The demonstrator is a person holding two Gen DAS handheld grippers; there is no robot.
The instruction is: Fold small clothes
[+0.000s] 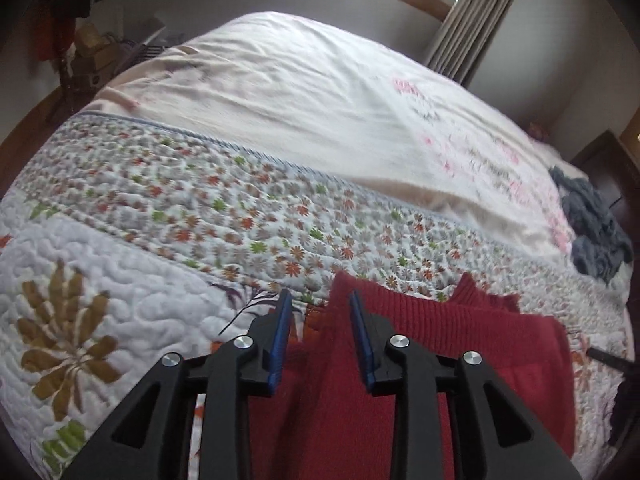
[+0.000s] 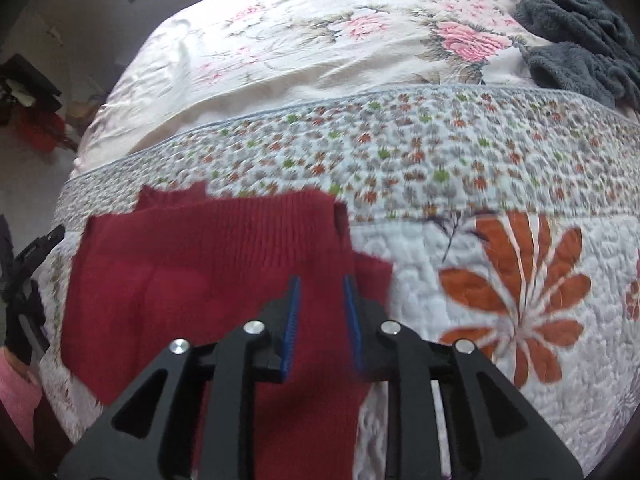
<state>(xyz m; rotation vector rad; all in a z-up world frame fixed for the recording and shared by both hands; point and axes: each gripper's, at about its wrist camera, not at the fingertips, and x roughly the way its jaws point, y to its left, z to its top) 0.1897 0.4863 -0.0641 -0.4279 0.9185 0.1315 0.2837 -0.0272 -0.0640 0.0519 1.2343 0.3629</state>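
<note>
- Your left tool [image 1: 318, 300] has its two blue-padded fingers [image 1: 283, 332] spread apart, nothing pinched between them, just hanging over the red knit garment [image 1: 460, 344].
- From that tool, the garment lies right under the tips and runs off to the right, with its ribbed band [image 1: 432, 316] just ahead and a couple of pointy bits poking out past it.
- Your right tool [image 2: 320, 296] is the same deal: fingers parted, not gripping anything, over the red knit garment [image 2: 208, 272].
- From the right tool the garment spreads out to the left and below, and its right edge sits just past the right finger.
- It's all lying on a quilted bedspread [image 2: 440, 152] on the bed, with a big orange flower print [image 2: 516, 300] to the right of the right tool.
- Further ahead there's a pale sheet with pink roses [image 2: 460, 40], and a dark grey fluffy pile [image 2: 580, 40] far up and to the right, well apart from the garment.
- The left view's a bit blurry, so fine detail there is hard to call.
</note>
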